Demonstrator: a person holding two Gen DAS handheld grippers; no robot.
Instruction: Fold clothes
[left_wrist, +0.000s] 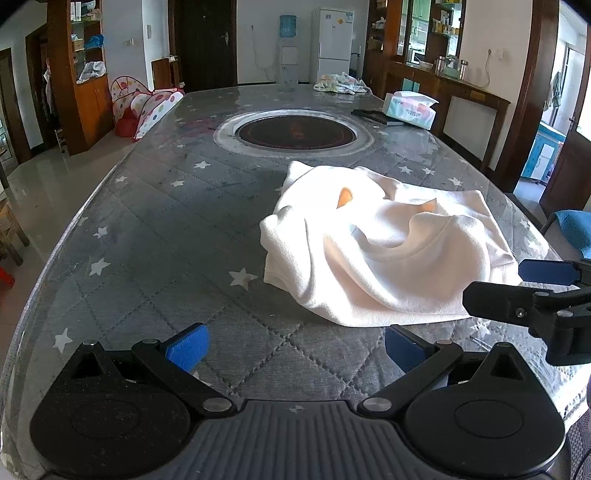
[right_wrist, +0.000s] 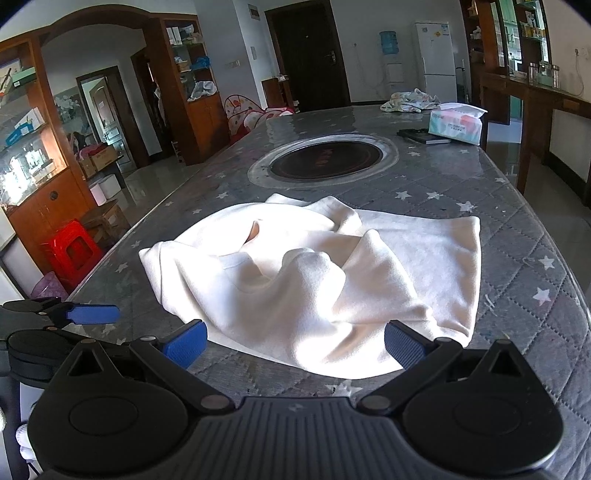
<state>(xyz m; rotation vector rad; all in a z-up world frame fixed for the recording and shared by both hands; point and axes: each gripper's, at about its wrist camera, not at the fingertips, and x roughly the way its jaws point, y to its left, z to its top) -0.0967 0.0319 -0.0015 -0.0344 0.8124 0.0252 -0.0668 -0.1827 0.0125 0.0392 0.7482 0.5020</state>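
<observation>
A crumpled white garment (left_wrist: 388, 243) lies on the grey star-patterned table (left_wrist: 166, 229), ahead and to the right of my left gripper (left_wrist: 295, 349). The left gripper is open and empty, low over the table's near edge. In the right wrist view the garment (right_wrist: 317, 277) lies straight ahead, its near hem between the blue pads of my right gripper (right_wrist: 295, 347), which is open and holds nothing. The right gripper also shows at the right edge of the left wrist view (left_wrist: 532, 284). The left gripper's blue pad shows at the left of the right wrist view (right_wrist: 92, 314).
A round inset cooktop (left_wrist: 295, 133) sits in the table's middle. A tissue box (left_wrist: 408, 109), a dark flat object (left_wrist: 373, 116) and a bundle of patterned cloth (left_wrist: 341, 83) lie at the far right end. A red stool (right_wrist: 72, 251) and cabinets stand left of the table.
</observation>
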